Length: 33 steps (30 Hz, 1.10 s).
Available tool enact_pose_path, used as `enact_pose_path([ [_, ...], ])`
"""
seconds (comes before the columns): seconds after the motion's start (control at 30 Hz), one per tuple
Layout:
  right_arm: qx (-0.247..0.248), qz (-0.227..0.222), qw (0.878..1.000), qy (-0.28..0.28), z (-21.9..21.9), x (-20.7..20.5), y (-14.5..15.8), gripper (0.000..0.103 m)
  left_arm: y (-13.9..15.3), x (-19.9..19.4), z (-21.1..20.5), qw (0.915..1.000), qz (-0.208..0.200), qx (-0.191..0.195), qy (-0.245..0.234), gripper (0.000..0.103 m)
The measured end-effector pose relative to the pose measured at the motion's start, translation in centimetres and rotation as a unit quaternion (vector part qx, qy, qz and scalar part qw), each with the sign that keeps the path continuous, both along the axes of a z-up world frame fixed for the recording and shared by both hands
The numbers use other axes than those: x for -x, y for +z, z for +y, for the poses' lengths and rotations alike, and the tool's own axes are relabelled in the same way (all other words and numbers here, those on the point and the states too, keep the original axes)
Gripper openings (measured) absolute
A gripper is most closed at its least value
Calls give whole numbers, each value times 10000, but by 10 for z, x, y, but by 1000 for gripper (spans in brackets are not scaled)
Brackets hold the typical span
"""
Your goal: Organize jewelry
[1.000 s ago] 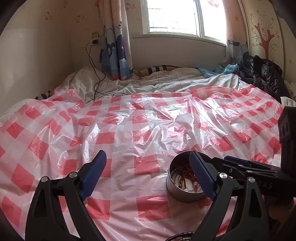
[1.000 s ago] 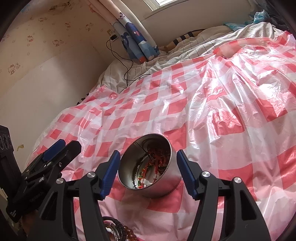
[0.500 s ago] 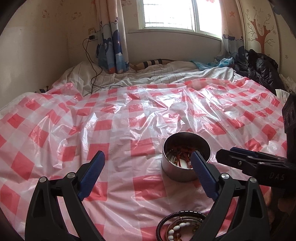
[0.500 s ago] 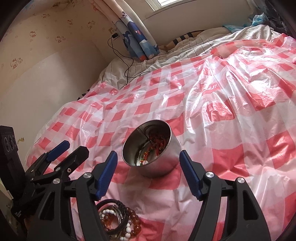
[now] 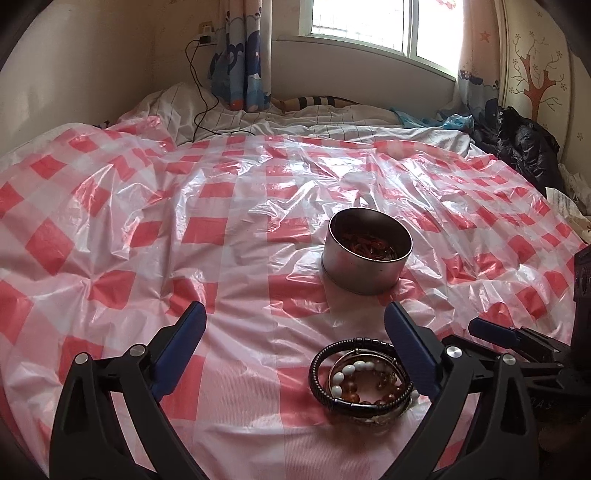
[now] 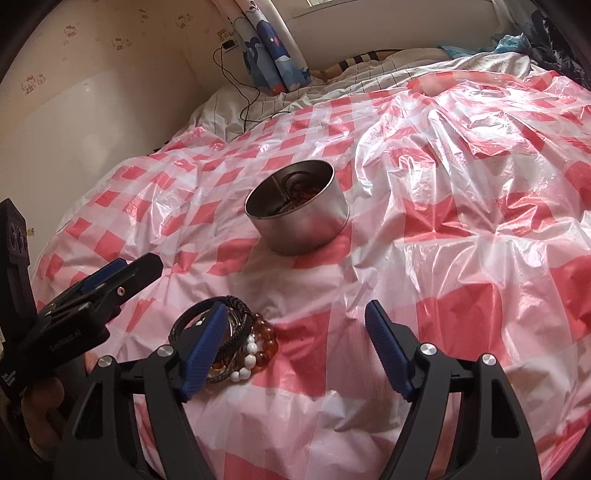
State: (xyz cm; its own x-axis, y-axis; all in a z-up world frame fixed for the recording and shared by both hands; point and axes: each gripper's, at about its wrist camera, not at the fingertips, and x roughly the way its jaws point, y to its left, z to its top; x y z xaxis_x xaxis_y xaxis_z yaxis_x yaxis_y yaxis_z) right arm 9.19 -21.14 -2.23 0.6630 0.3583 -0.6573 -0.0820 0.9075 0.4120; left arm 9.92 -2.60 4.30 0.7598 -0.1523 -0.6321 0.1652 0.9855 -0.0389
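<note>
My bed [image 5: 110,240] wears a checked plastic sheet [image 5: 229,184]; mid-bed sits a tin [image 5: 364,267]; toward its near edge, bracelets [image 5: 360,380].

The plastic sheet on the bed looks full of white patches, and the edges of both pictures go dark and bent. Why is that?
Left wrist view: daylight from the window glares off the crinkled checked plastic sheet, washing out its red squares. Right wrist view: the same glare across the sheet. Both views: the fisheye lens curves the walls and blacks out the corners; the metal tin stays sharp.
</note>
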Motion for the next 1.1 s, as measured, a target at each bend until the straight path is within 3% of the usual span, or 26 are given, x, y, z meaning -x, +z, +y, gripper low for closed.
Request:
enact_pose_path([
  [0.67,-51,-22,9999,-161,-4,9,-4,78,-17,1,-4,9995,302,-9,-106,95],
  [0.8,-80,-42,9998,-200,-6,10,-1,78,-10,-1,11,9977,379,511,-239,95],
  [1.0,-261,-130,9992,-291,-12,11,5,79,-16,-14,48,9804,1011,1673,-263,95],
  [1.1,-328,-152,9989,-296,-14,12,7,80,-21,-15,58,9750,1128,1912,-136,95],
])
